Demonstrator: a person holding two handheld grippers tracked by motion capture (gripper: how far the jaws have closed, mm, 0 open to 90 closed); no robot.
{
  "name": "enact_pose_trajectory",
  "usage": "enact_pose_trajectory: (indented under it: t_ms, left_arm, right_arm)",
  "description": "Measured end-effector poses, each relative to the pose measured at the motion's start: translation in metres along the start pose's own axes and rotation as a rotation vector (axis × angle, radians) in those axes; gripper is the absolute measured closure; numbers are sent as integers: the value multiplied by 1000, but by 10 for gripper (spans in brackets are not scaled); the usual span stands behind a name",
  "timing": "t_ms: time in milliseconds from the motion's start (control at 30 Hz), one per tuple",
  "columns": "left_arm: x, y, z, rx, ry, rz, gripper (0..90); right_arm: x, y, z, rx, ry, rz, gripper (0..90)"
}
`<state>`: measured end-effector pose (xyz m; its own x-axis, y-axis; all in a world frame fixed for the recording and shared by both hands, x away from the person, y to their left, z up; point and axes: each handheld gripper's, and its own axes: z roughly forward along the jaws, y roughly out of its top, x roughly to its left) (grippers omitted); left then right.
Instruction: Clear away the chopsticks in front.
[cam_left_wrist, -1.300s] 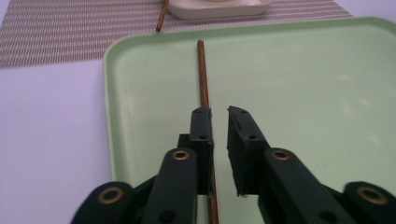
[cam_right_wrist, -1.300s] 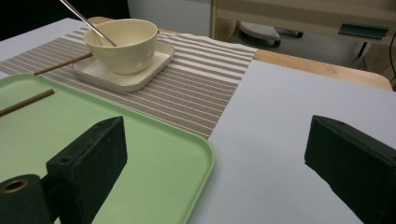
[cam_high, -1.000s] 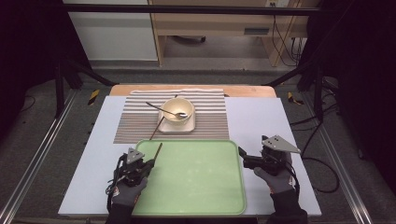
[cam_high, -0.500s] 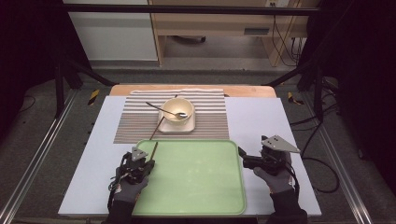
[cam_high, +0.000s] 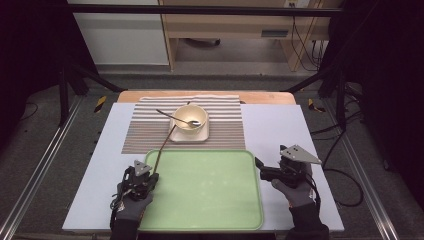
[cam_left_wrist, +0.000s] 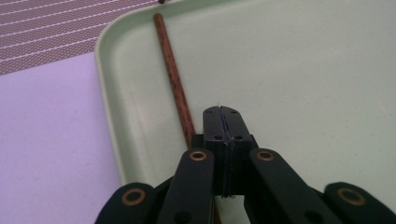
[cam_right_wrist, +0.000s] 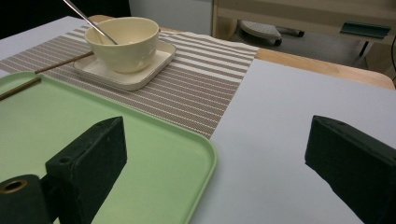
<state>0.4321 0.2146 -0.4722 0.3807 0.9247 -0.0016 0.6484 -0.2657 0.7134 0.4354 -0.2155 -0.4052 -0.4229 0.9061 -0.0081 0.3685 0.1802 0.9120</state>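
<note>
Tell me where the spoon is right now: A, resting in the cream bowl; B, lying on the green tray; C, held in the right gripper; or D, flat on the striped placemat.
A: in the high view the spoon sits with its head inside the cream bowl and its handle sticking out over the rim.

The high view looks forward and down from above the person's side, far enough to take in the whole table (cam_high: 280, 130). The left gripper view sits very near the green tray (cam_left_wrist: 303, 70), facing its corner at 11 o'clock. The right gripper view looks low across the table; at 10 o'clock it shares the tray and the cream bowl (cam_right_wrist: 123, 42) with the high view.
</note>
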Motion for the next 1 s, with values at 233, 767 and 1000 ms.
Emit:
enact_pose_trajectory:
  t_ms: [233,767,1000]
  left_arm:
    - [3,-1,-1,0,4,-11,897]
    - [5,6,-10,-67,-42,-32,873]
    - [9,26,-21,-180,-117,-34,694]
  right_arm:
    - [0,0,0,0,0,-4,57]
    - [0,0,0,-1,-3,3,45]
    - [0,1,0,-3,-12,-2,33]
